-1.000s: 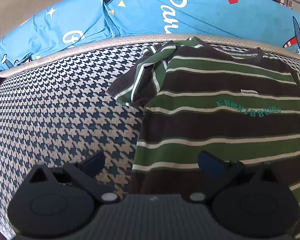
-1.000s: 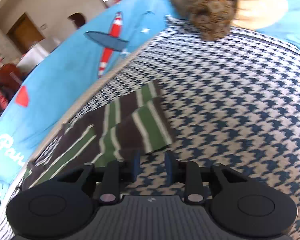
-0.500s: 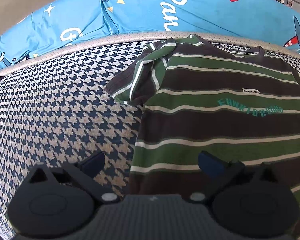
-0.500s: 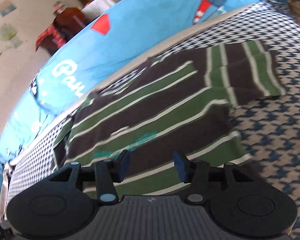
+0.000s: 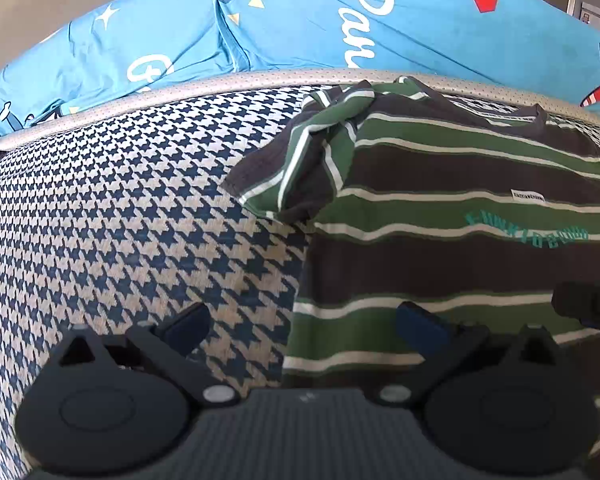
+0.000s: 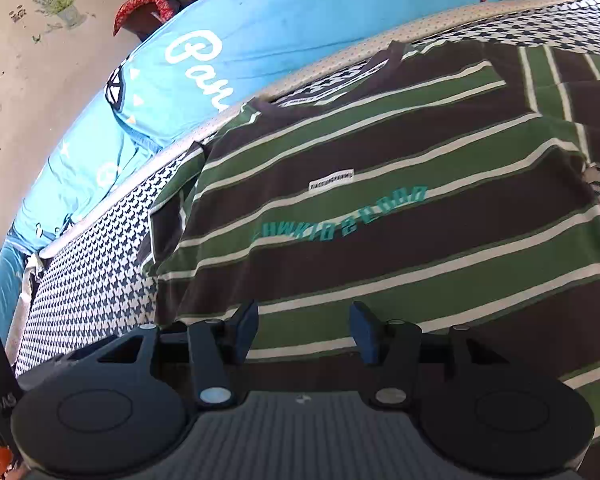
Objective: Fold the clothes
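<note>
A brown and green striped T-shirt [image 5: 452, 216] [image 6: 380, 208] with teal lettering lies spread, collar away from me, on the houndstooth surface [image 5: 120, 220]. Its left sleeve [image 5: 296, 168] is crumpled and folded inward. My left gripper [image 5: 304, 326] is open and hovers over the shirt's left side edge near the hem, holding nothing. My right gripper [image 6: 304, 330] is open above the lower part of the shirt, nothing between its fingers. A black part of the right gripper [image 5: 588, 306] shows at the right edge of the left wrist view.
Blue printed pillows [image 5: 300, 20] [image 6: 228, 40] lie along the far side behind a pale perforated edging [image 5: 180, 92]. The houndstooth cover [image 6: 92, 264] extends left of the shirt. A wall with a flower sticker [image 6: 56, 2] is beyond.
My right gripper swung left from the right sleeve to over the shirt's body, and its jaws spread wider. It has entered the left wrist view. The left gripper barely moved.
</note>
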### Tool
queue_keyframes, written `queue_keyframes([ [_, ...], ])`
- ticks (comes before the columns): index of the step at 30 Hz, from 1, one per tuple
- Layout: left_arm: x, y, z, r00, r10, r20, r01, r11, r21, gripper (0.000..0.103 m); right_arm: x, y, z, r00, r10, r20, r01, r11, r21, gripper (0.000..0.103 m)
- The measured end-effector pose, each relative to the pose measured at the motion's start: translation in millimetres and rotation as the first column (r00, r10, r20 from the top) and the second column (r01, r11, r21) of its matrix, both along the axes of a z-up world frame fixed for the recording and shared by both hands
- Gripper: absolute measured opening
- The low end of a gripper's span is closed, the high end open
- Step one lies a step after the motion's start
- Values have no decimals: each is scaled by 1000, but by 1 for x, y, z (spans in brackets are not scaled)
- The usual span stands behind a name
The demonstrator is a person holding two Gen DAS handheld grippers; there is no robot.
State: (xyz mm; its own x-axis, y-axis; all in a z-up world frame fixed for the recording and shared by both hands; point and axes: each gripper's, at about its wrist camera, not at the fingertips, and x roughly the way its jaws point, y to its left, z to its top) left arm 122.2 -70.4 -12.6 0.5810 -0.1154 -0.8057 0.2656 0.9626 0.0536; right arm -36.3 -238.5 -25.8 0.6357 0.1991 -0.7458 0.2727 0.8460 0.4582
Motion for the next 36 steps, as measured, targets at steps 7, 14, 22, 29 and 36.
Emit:
queue_keyframes([
  [7,28,23,2,996,88,13,-87,994,-63,103,5,19,-3,998,59,-13,-59,998,-17,58],
  [14,55,43,-7,984,176,-18,-177,978,-113,103,11,33,-4,994,111,-14,-112,993,-26,65],
  [22,78,56,-12,975,221,2,-219,968,-124,103,15,36,-5,992,128,-21,-128,991,-28,71],
  [29,88,69,-10,966,259,6,-255,952,-169,100,17,39,-6,989,146,-23,-147,988,-39,75],
  [36,92,68,-10,974,223,-45,-227,939,-258,100,19,46,-5,986,167,-24,-168,983,-75,78],
])
